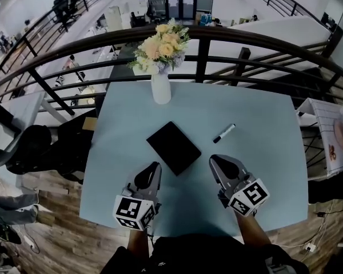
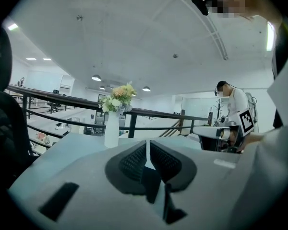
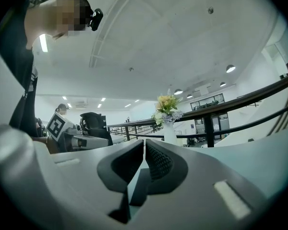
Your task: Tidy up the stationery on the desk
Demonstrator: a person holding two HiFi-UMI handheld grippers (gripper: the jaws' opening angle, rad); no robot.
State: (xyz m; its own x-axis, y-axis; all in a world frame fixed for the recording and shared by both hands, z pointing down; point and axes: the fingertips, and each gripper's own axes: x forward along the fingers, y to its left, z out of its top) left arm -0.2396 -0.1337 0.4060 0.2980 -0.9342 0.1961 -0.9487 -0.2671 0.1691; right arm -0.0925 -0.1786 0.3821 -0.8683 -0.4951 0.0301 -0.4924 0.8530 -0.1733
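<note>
A black notebook point(image 1: 173, 147) lies flat in the middle of the pale blue desk point(image 1: 263, 113). To its right lies a marker pen point(image 1: 223, 133) with a black cap. My left gripper point(image 1: 153, 165) hovers at the notebook's near left corner, and its jaws stand a narrow slit apart with nothing between them point(image 2: 147, 147). My right gripper point(image 1: 215, 158) sits near the notebook's right corner, below the pen, shut and empty point(image 3: 144, 145). Both point toward the far side of the desk.
A white vase of flowers point(image 1: 160, 87) stands at the desk's far edge, also ahead in both gripper views point(image 2: 111, 128) point(image 3: 169, 133). A black railing point(image 1: 203, 50) runs behind the desk. A dark chair point(image 1: 28, 147) stands at the left, a white table point(image 1: 326, 130) at the right.
</note>
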